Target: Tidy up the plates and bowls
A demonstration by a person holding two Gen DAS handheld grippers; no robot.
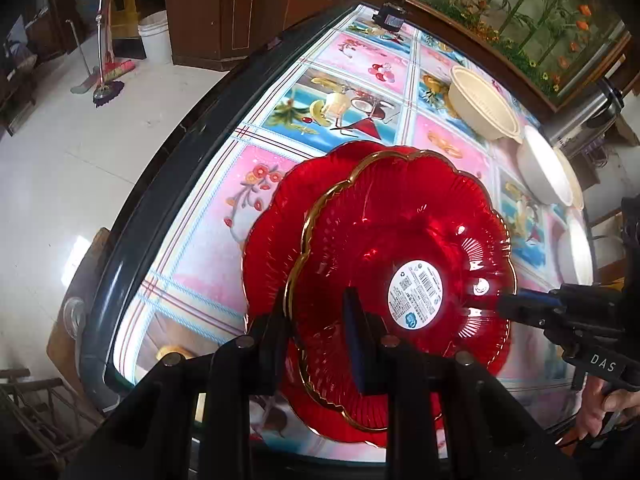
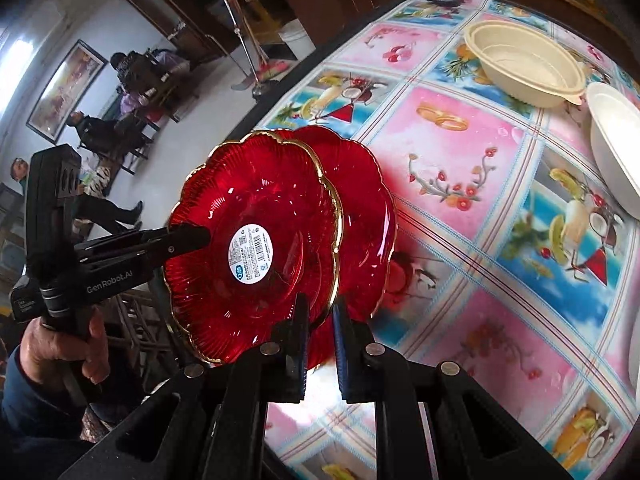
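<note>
A red flower-shaped plate with a gold rim and a white label [image 1: 400, 276] is held above a second red plate [image 1: 272, 220] lying on the table. My left gripper [image 1: 316, 320] is shut on the near rim of the gold-rimmed plate. My right gripper [image 2: 320, 320] is shut on the opposite rim of the same plate [image 2: 256, 240]; it also shows in the left wrist view [image 1: 516, 308]. The lower red plate [image 2: 368, 208] shows behind it. A beige bowl [image 1: 484, 108] and white bowls [image 1: 540, 172] stand farther back.
The table wears a pink and blue patterned cloth [image 2: 460, 160] with a dark edge [image 1: 160, 168]. The beige bowl [image 2: 524, 64] and a white bowl [image 2: 616, 152] sit at the far right. A small black device [image 1: 390, 18] stands at the far end. People sit in the room beyond.
</note>
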